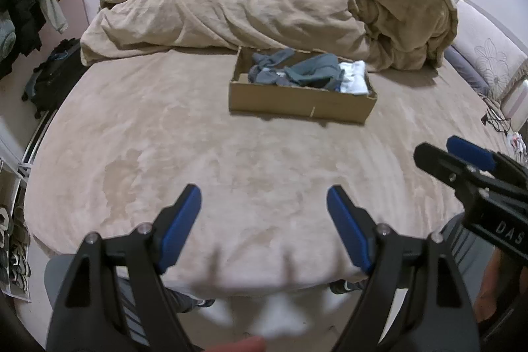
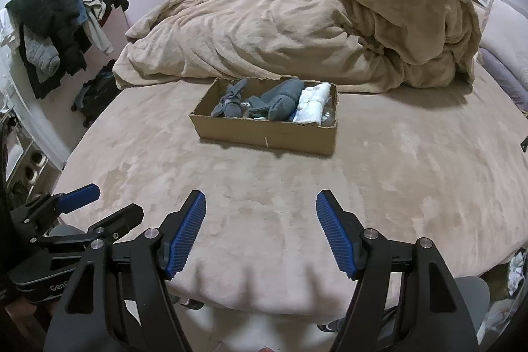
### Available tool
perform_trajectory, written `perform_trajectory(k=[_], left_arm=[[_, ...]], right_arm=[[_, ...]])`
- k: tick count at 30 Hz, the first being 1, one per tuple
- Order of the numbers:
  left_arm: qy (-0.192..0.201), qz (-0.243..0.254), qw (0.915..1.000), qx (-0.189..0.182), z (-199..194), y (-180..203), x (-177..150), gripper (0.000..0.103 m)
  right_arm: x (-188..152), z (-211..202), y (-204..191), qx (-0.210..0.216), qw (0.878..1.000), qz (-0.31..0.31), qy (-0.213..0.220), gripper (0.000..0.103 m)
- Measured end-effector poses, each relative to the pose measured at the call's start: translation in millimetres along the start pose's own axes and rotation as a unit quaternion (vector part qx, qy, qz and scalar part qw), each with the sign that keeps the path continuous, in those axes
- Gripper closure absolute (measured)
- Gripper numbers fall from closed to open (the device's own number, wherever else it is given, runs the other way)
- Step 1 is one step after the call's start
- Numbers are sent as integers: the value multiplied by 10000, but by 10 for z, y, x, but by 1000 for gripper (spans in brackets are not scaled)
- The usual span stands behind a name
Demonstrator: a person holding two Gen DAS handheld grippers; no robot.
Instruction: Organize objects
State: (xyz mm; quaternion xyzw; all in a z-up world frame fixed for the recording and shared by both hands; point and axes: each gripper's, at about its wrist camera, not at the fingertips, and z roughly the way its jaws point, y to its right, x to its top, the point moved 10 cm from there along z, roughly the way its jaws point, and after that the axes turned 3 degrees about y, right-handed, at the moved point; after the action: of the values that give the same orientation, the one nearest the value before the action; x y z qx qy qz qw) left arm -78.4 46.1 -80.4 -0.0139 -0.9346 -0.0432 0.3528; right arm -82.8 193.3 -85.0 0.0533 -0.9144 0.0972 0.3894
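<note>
Hovering apart, empty: left gripper (image 1: 264, 197), right gripper (image 2: 260, 203); box (image 1: 297, 106) beyond.

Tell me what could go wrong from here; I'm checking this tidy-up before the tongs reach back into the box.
1. The grey clothes lie loosely tangled in the cardboard box, so one pull may drag out several.
2. The box sits on soft bedding and could slide or tip.
3. The open left tongs and right tongs hover close together and could bump.
</note>
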Motion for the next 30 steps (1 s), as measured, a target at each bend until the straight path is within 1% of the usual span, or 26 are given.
perform_trajectory(k=[9,30], left_arm=[[57,-30,10000,-15,-33,-17,20,23],[-2,-8,10000,-7,-21,-2,9,23]], right_arm=[[5,-13,-14,-4,10000,-37,8,30],[-64,66,44,13,9999,26,-97,30]])
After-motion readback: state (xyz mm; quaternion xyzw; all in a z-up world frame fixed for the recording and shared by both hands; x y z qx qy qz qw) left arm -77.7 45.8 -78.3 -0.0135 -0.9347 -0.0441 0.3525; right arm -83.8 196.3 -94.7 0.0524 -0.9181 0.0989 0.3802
